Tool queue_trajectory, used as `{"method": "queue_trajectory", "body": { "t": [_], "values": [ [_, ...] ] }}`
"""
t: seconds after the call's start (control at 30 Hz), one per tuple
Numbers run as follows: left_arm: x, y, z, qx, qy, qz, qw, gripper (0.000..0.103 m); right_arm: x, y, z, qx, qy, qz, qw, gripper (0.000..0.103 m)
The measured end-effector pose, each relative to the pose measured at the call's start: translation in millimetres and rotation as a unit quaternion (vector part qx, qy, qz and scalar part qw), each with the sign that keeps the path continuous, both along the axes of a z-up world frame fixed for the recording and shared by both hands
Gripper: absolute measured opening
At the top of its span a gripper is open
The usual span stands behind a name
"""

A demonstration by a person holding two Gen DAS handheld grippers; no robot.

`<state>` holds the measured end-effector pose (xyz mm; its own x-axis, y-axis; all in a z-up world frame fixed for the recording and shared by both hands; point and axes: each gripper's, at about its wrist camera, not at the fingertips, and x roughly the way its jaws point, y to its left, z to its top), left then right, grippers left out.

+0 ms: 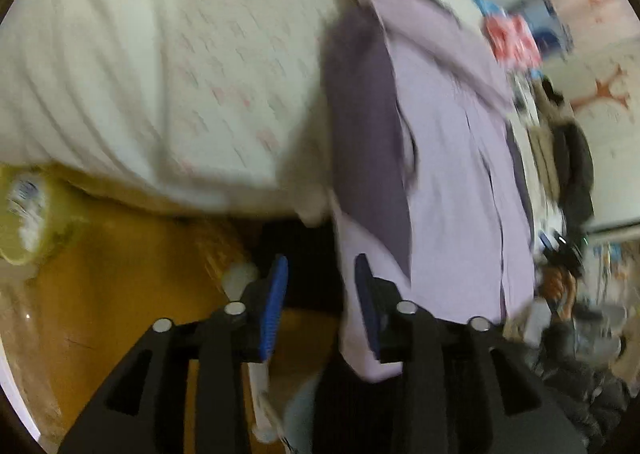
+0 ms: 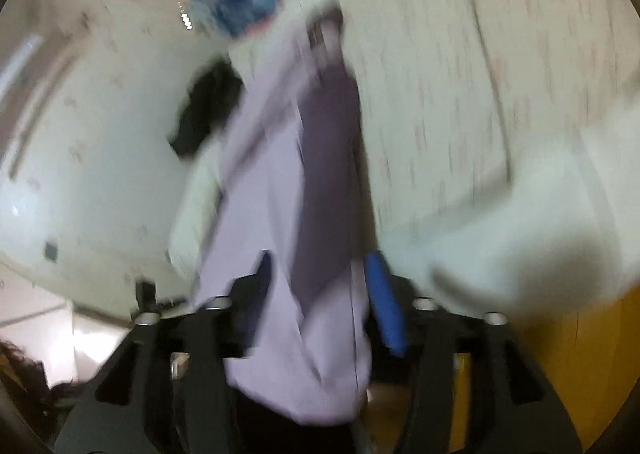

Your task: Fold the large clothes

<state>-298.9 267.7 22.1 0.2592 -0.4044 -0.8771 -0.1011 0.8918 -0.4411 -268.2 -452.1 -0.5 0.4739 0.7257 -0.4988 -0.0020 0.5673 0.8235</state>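
Observation:
A large lilac garment (image 1: 448, 157) hangs stretched over the edge of a bed with a pale patterned cover (image 1: 160, 65). In the left wrist view my left gripper (image 1: 320, 306) has its jaws apart; the cloth drapes over the right finger (image 1: 366, 302) and the left finger (image 1: 276, 302) stands free of it. In the right wrist view the garment (image 2: 280, 213) runs down between the fingers of my right gripper (image 2: 320, 302), whose jaws stand wide with the cloth bunched in the gap. Both views are motion-blurred.
An orange-brown wooden floor (image 1: 132, 254) lies below the bed. A yellow tub (image 1: 24, 209) sits at the left. Piled clothes (image 1: 568, 157) and colourful items (image 1: 512, 37) lie beyond the garment. A dark garment (image 2: 208, 109) lies on the bed (image 2: 500, 93).

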Motion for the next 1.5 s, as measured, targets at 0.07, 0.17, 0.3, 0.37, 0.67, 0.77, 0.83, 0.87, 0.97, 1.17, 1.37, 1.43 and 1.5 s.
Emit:
{"method": "queue_trajectory", "body": {
  "t": [0.07,0.17,0.3,0.37,0.67,0.77,0.83,0.87,0.97,1.17,1.37,1.43,1.5],
  "values": [
    [34,4,22,0.022,-0.044,0.019,0.9986,0.057,43,-2,25,0.002,-0.040,-0.007,0.999,0.081],
    [105,-12,37,0.029,-0.101,0.020,0.9943,0.067,119,20,43,0.003,-0.070,0.012,0.998,0.089],
    [201,-31,16,0.012,-0.115,0.053,0.9918,0.068,238,60,29,-0.008,-0.050,0.035,0.998,0.090],
    [252,-38,-3,0.006,-0.115,0.078,0.9903,0.068,295,77,7,-0.021,-0.025,0.033,0.999,0.090],
    [361,-60,-69,-0.077,-0.089,0.091,0.9889,0.070,401,102,-60,-0.096,0.030,0.024,0.995,0.090],
    [372,-71,-85,-0.092,-0.078,0.077,0.9897,0.087,410,103,-82,-0.083,0.054,0.032,0.995,0.096],
    [380,-73,-99,-0.131,-0.062,0.079,0.9863,0.088,414,106,-93,-0.049,0.060,0.039,0.996,0.096],
    [381,-74,-104,-0.149,-0.055,0.082,0.9839,0.089,414,110,-94,-0.031,0.051,0.048,0.997,0.096],
    [382,-84,-106,-0.134,-0.059,0.064,0.9872,0.081,415,128,-89,-0.030,0.020,0.074,0.997,0.079],
    [362,-111,-55,-0.086,-0.138,0.028,0.9862,0.047,386,134,-44,-0.062,-0.069,0.050,0.994,0.032],
    [338,-145,23,-0.119,-0.243,-0.004,0.9628,0.040,354,127,55,-0.074,-0.170,0.043,0.982,0.030],
    [338,-156,37,-0.129,-0.267,-0.002,0.9549,0.040,348,108,78,-0.083,-0.192,0.025,0.978,0.030],
    [345,-163,38,-0.141,-0.278,0.007,0.9502,0.040,347,81,83,-0.105,-0.189,0.002,0.976,0.030]
  ]
}}
